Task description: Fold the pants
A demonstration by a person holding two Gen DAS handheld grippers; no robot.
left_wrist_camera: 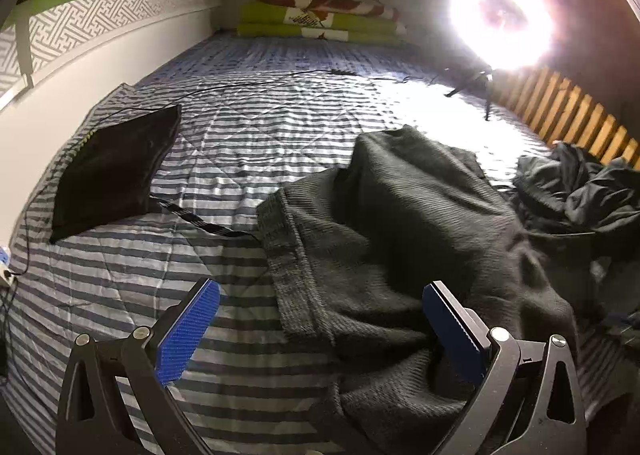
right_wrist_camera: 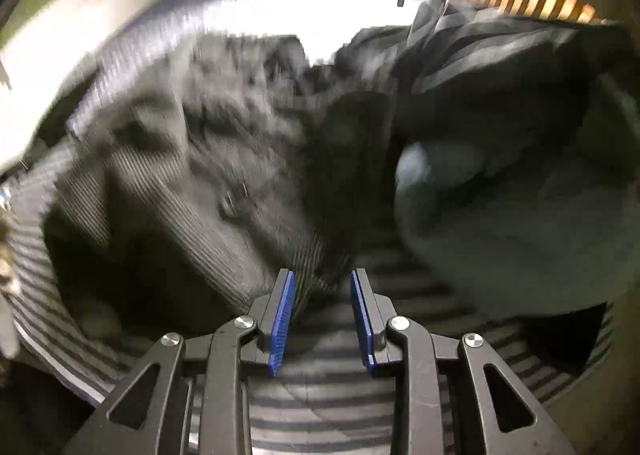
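Pants [left_wrist_camera: 400,223] dk grey, ribbed knit. Bed cover [left_wrist_camera: 248,143] grey/white stripes. Folded cloth [left_wrist_camera: 116,171] black. Tongs pads [left_wrist_camera: 188,331] blue. Folded blankets [left_wrist_camera: 320,19] lime green w/ red-white.

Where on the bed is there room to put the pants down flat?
The striped quilt is bare between the black folded cloth and the grey pants, and back toward the green bedding. The right side is crowded by a dark clothes heap.

The striped bedspread [left_wrist_camera: 248,159] lies bare and passable between the folded black garment [left_wrist_camera: 116,171] at left and the rumpled grey pants [left_wrist_camera: 400,223]. A cable [left_wrist_camera: 224,89] crosses it farther back. A heap of dark clothes [left_wrist_camera: 580,191] and wooden slats [left_wrist_camera: 568,111] block the right.
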